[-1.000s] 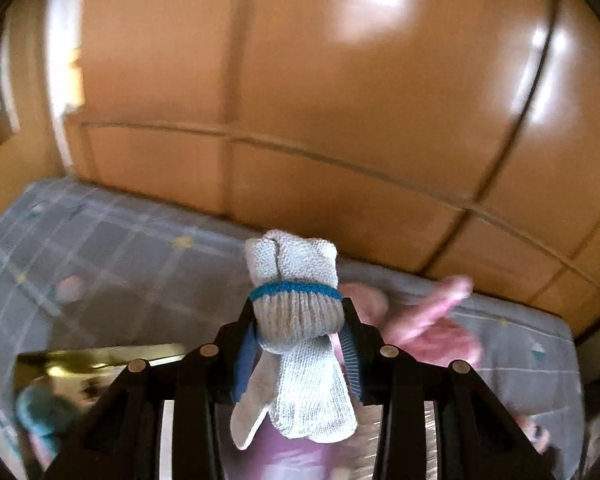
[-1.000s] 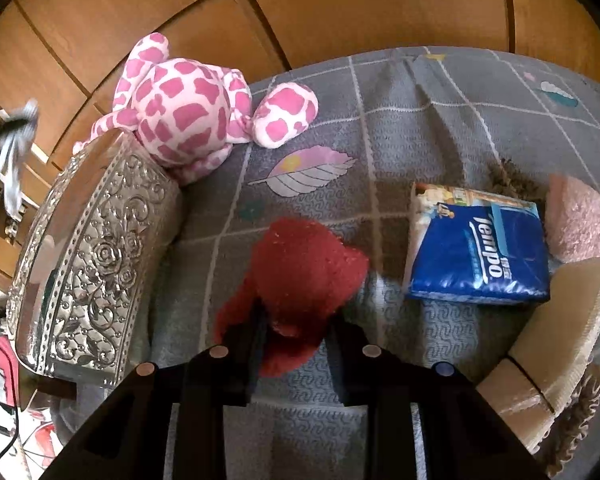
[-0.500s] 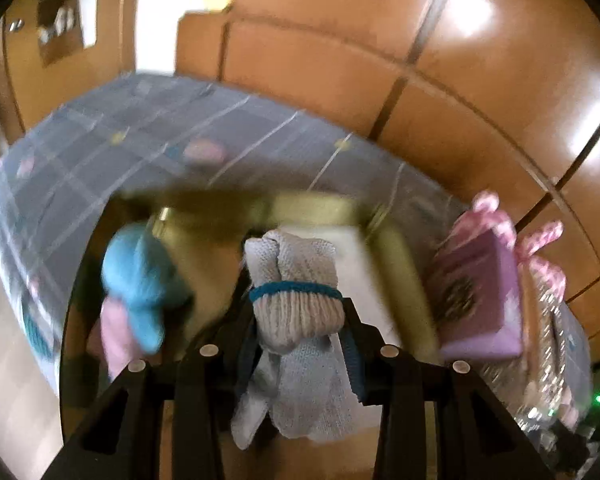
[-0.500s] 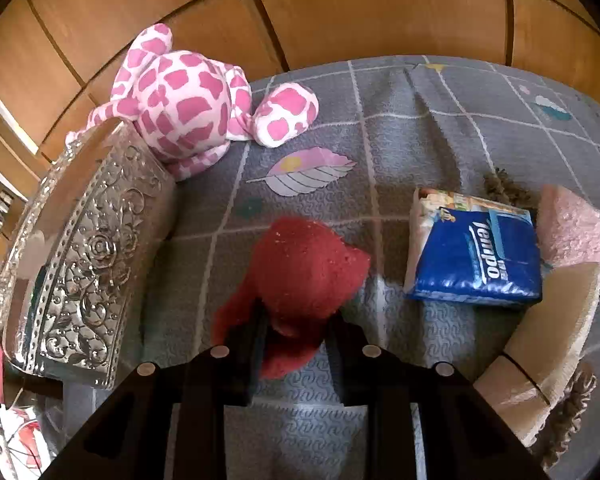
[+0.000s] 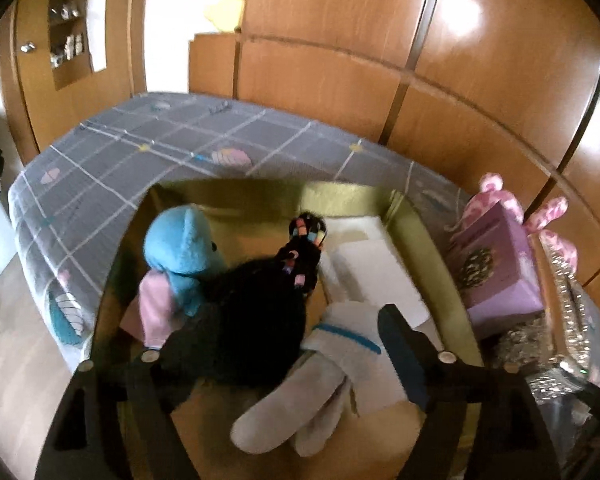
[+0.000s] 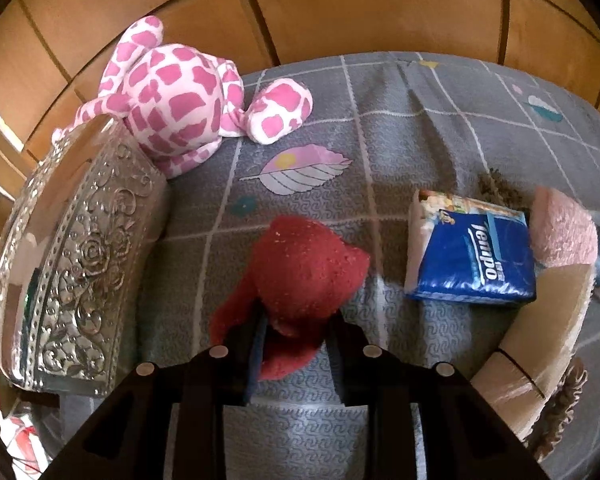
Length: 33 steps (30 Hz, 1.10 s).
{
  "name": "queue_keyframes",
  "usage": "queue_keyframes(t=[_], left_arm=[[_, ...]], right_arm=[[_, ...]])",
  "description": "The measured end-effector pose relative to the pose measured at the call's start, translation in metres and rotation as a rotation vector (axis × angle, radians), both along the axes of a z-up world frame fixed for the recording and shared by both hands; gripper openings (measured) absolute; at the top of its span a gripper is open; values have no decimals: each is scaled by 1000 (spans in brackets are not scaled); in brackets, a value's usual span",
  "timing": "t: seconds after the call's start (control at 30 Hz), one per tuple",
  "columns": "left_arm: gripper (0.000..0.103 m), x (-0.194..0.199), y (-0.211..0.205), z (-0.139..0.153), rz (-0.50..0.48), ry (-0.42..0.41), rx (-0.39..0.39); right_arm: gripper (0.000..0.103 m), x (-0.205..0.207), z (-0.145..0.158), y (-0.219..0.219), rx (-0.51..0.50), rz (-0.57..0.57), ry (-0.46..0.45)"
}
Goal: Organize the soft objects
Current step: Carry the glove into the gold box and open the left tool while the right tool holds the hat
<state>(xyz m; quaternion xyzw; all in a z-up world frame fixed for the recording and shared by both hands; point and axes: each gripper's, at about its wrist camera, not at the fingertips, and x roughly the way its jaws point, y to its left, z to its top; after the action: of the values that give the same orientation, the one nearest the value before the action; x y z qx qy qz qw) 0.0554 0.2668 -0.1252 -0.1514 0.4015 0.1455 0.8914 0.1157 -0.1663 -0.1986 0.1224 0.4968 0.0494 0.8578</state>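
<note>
Gloves: white knitted gloves with a blue band [image 5: 332, 364] have been let go, now lying in the gold box [image 5: 420, 236], near its right wall | left gripper [image 5: 284, 344] spread wide now | right gripper [image 6: 294, 332] still clamped on the fuzzy red cloth [image 6: 300, 268], to be boxed next.

Grey checked bedspread [image 6: 400, 128] against brown wooden panels [image 6: 340, 4]. Embossed silver box [image 6: 76, 264] at its left. Blue tissue packet [image 6: 472, 260] lies flat. Purple box [image 5: 496, 268] stands upright.
</note>
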Motion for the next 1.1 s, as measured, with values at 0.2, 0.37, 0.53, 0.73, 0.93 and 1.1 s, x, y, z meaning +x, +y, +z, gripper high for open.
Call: queue_keyframes(t=[0.2,0.37,0.53,0.73,0.93,1.1], left_arm=[[86,-30,-12,19,-1,-88,12],[86,-44,-27,20,-33,-87,7],[86,-50,-38,16,-59,-71,-15],[86,-52,-53,17,-96,-72,-19],[86,-57,-67,18,-132,-74,6],[86,-57,-77,17,-164,-68,11]], right_arm=[[32,11,-3,-19,155,-70,43],[32,19,-6,-30,253,-119,69],[31,24,-9,-42,321,-180,103],[14,29,3,-30,193,-178,66],[13,42,33,-35,142,-209,-3],[13,62,73,-39,96,-194,-71]])
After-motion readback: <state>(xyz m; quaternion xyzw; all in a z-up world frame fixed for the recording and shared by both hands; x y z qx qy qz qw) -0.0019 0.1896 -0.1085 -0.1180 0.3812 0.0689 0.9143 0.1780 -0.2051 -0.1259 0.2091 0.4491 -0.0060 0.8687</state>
